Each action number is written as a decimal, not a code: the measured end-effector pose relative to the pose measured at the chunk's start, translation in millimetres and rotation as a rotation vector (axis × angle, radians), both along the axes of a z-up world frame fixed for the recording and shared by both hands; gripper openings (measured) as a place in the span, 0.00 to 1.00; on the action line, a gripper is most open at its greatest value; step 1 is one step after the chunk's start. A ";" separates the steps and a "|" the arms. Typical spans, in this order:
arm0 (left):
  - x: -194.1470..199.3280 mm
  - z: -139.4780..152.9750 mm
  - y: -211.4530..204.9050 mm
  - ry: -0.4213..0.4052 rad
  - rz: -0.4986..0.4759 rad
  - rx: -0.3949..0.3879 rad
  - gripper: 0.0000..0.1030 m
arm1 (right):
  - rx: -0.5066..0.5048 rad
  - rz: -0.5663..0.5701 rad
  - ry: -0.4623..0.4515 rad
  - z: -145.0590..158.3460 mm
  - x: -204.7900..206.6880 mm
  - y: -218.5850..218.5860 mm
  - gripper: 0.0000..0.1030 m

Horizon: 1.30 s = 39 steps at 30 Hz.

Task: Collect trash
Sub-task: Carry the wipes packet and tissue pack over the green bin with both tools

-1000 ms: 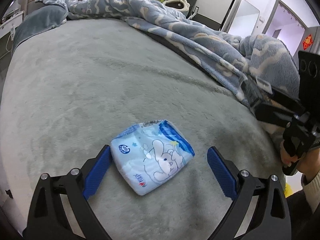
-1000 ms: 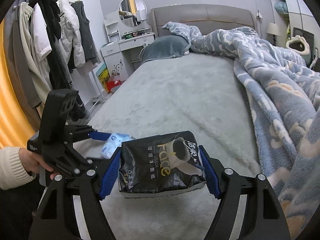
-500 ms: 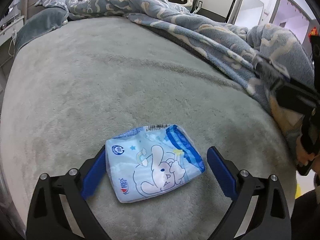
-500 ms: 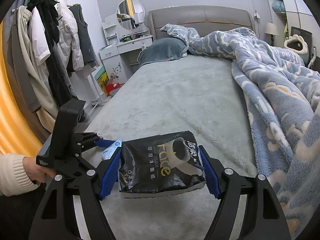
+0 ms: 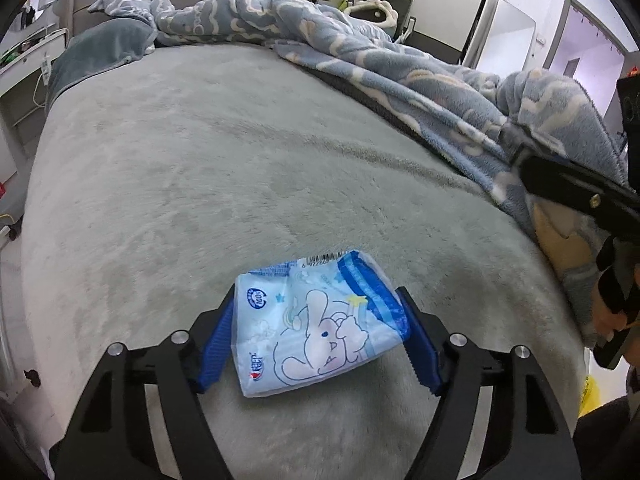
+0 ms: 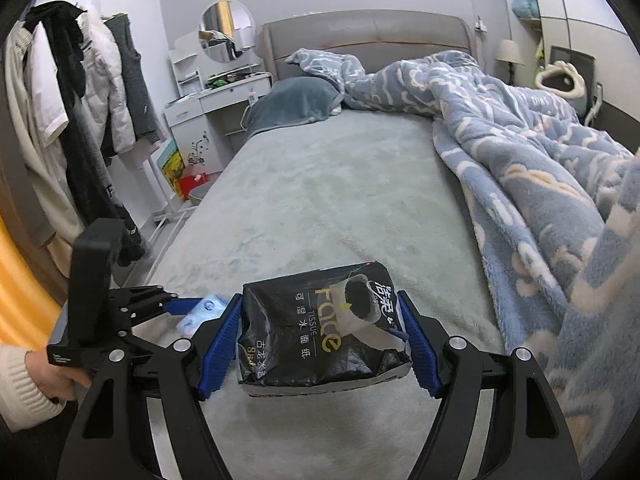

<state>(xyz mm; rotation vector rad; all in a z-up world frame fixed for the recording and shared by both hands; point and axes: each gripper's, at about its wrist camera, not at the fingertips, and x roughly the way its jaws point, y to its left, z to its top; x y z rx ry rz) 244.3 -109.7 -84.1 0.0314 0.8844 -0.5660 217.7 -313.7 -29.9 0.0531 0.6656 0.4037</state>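
Note:
A light blue tissue wrapper with a cartoon rabbit [image 5: 316,322] lies on the grey bed [image 5: 224,168] near its foot. My left gripper [image 5: 320,340] has its blue pads pressed against both sides of this wrapper. The wrapper also shows a little in the right wrist view [image 6: 202,312], where the left gripper [image 6: 188,307] is at lower left. My right gripper [image 6: 322,344] is shut on a black tissue pack wrapper [image 6: 320,336] and holds it above the bed's foot end.
A blue patterned blanket [image 6: 532,168] is heaped along the right side of the bed. A dark pillow [image 6: 292,104] lies at the head. Clothes [image 6: 72,112] hang at the left, next to a white dressing table [image 6: 208,112]. My right gripper's body [image 5: 588,200] shows at right.
My left gripper moved forward around the blue wrapper and its jaws closed from wide open onto the wrapper's sides. My right gripper kept holding the black wrapper.

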 end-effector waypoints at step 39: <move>-104.7 52.0 158.9 -0.039 0.259 -0.074 0.74 | 0.035 -0.006 0.098 -8.0 -74.4 127.9 0.73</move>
